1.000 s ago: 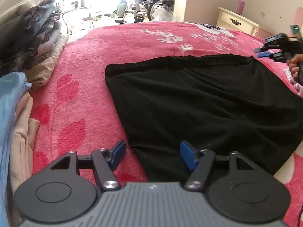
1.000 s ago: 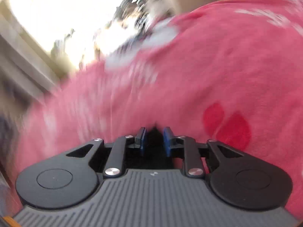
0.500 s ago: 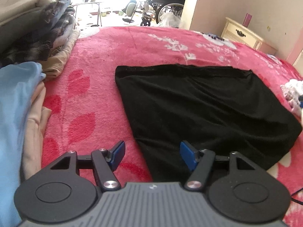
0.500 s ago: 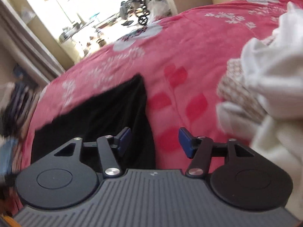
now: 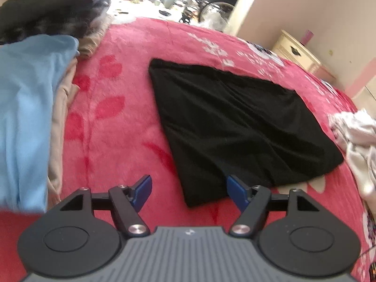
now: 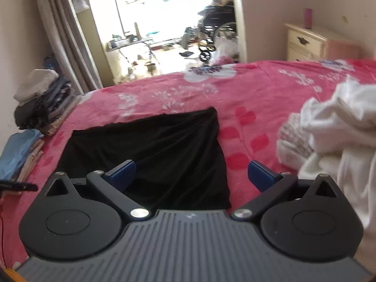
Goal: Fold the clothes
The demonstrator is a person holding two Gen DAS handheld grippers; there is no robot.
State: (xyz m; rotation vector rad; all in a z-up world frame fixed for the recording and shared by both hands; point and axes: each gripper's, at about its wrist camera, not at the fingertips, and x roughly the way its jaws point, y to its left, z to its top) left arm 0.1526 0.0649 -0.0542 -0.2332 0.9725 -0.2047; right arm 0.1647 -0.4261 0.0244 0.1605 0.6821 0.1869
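While both tools hang above the bed with nothing between their fingers, the black garment (image 5: 237,127) lies flat on the red floral blanket (image 5: 122,122), folded into a neat tapering panel, which suggests one fold is done and the hands have let go to pick new corners. The left tool (image 5: 189,191) has its blue pads apart, and its jaws have just been opening a little further; the garment's near corner shows between them but lies on the blanket below, untouched. The right tool (image 6: 190,175) stands fully apart, its jaws having just been opening wide, and it hovers over the garment's near right edge with no cloth in the gap. Placed this way, each tool seems lined up on its own near corner, ready for another fold away from the person. To the left, just beside the garment's open side, sit a light blue folded pile (image 5: 25,108) and a taller stack of folded clothes (image 6: 44,98), likely the finished work. To the right, a heap of unfolded white laundry (image 6: 336,136) crowds close to the garment's right edge, leaving only a narrow strip of blanket there. Beyond the far edge the blanket is bare, so there is room to carry the near hem forward.
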